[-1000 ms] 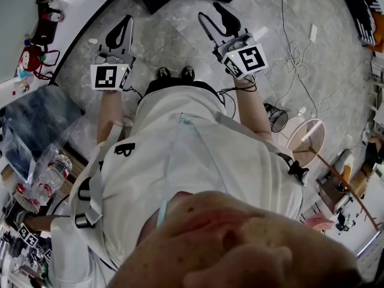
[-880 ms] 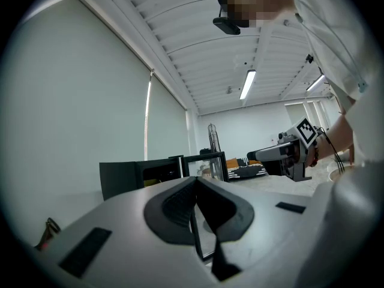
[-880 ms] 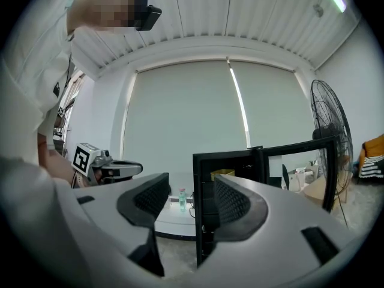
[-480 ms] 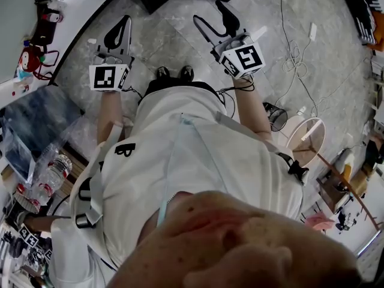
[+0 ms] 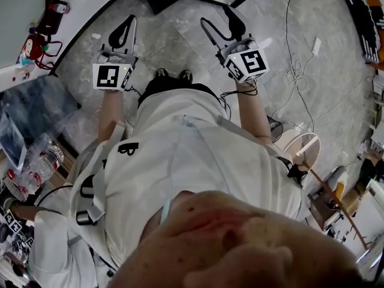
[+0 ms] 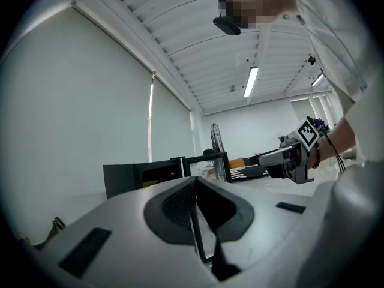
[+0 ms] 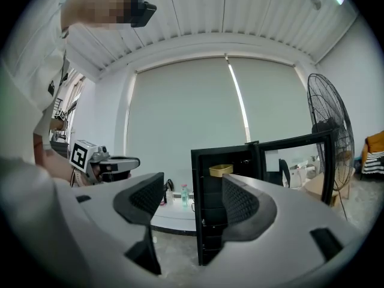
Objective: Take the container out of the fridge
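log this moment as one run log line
phase: pre-reach | left tongs: shut, empty | right tongs: just opened, empty | fridge: door open | yellow container: upper shelf, untouched

Head cam: above the person, aimed steeply down past white shirt [image 5: 198, 155] to grey marbled floor [image 5: 174, 47], left claw [image 5: 129, 21] & right claw [image 5: 217, 18] out front. Claw cams ride close behind own jaws, facing level. Both share the small black open-door fridge [image 7: 207, 233], well off; each catches the other claw.

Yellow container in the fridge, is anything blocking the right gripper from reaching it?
Nothing visible does. The fridge door stands open, the yellow container sits exposed inside, and the right gripper, jaws just opened and empty, faces it.
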{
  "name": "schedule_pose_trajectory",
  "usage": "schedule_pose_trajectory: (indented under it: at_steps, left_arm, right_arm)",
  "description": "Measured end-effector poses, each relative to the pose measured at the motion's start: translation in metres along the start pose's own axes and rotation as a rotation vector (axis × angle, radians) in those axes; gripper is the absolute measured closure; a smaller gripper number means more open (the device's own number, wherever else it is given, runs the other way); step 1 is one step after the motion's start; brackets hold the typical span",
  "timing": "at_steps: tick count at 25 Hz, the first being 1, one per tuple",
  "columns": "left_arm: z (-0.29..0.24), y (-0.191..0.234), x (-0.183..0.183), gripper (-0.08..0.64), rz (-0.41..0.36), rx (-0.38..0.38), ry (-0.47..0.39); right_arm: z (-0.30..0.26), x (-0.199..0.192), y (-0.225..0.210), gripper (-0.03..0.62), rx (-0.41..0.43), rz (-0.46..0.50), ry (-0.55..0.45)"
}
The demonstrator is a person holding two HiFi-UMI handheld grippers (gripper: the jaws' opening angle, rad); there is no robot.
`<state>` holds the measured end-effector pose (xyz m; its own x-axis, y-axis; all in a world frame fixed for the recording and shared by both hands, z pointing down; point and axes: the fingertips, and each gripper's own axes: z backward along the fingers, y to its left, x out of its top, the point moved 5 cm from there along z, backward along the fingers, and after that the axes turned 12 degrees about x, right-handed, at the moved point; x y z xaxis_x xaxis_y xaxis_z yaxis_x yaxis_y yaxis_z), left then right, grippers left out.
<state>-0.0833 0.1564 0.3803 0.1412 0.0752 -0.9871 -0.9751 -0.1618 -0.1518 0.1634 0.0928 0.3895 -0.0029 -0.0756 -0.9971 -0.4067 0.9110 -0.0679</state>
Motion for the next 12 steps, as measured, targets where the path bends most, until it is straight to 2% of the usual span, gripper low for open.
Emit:
schedule_pose_trajectory:
  at_steps: [6,12]
  left_arm:
    - [0.006,-0.009,-0.004,0.552,-0.011,0.027,-0.004]
    - [-0.013,-0.007,-0.007,0.552,0.0,0.036,-0.027]
  right_arm:
    - [0.008,-0.008,-0.005,0.301,0.03,-0.008,0.02]
    - [-0.004,-0.009,-0.021,0.301,0.048,-0.002,0.031]
